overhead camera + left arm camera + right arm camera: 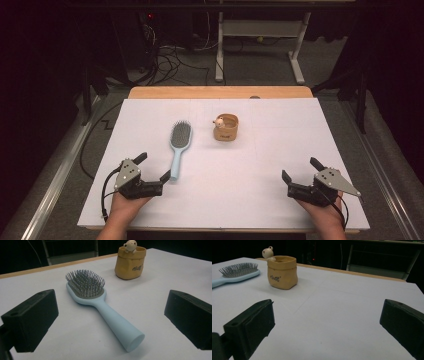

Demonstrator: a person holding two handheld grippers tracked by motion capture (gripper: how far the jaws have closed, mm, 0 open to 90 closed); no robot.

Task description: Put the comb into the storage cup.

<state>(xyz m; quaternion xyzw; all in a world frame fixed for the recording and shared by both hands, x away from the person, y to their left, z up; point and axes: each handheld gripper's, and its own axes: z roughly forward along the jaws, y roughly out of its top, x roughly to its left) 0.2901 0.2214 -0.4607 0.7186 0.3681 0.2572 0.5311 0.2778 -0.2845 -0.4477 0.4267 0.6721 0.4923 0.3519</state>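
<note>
Your left tool (152, 169) rests low on the table (270, 165) with its jaws spread wide and nothing between them. The light blue hairbrush (178, 146) lies bristles-up straight ahead of it: in the left gripper view the butt of the handle (133, 341) sits just beyond the gap between the jaws, slightly toward the right-hand jaw, and the bristled head (86, 286) points away from you. The handle is near the tool but not touching it.

Your right tool (300, 173) is likewise released and empty, resting well apart from the brush. Ahead of it and off to its left stands the tan pot (282, 272), upright, with a small pale figure (268, 253) perched on its rim. From the left tool, the pot is beyond the brush head and to its right.

This looks like the approach before a pick-up of the brush, with no grasp begun. The next move probably calls for sliding the left tool forward so both jaws straddle the handle, centred on it, then closing. The handle is round and tapered, so it may roll or slip out if you pinch it near the very end; take it further up the shaft.
</note>
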